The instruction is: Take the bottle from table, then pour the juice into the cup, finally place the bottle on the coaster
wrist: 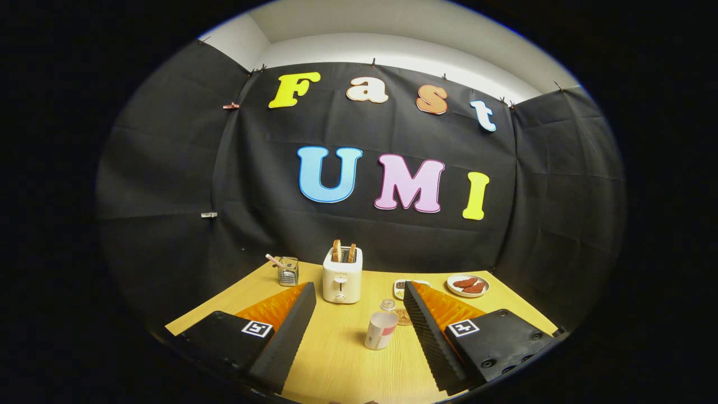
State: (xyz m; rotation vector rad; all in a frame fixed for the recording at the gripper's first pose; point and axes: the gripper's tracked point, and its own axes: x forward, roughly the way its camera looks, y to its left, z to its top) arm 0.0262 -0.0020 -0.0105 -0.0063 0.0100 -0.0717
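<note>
Standing on the worktop (336,359) between your tool's (359,331) two fingers, a little nearer the right one, the cup (381,330) is upright with its mouth open to you. Just behind it, touching or almost touching its far side, you have a small clear thing with a round top (387,304), likely the bottle, too small to tell for sure. Right beside that lies a round brown coaster (401,315), partly hidden by the right finger.

Your tool is spread wide and grips nothing: the fingers stand well apart, with bare worktop and the cup in the gap.

Farther back, near the middle of the worktop, you see a toaster (342,276) with two slices of bread sticking up from its slots. Toward the far left corner sits a small metal holder (288,271) with a thin stick leaning out of it. To the right of the toaster, along the far edge, a small dish (400,287) peeks out just behind the right finger's tip, and a plate (468,285) with reddish pieces of food rests near the far right corner.
</note>
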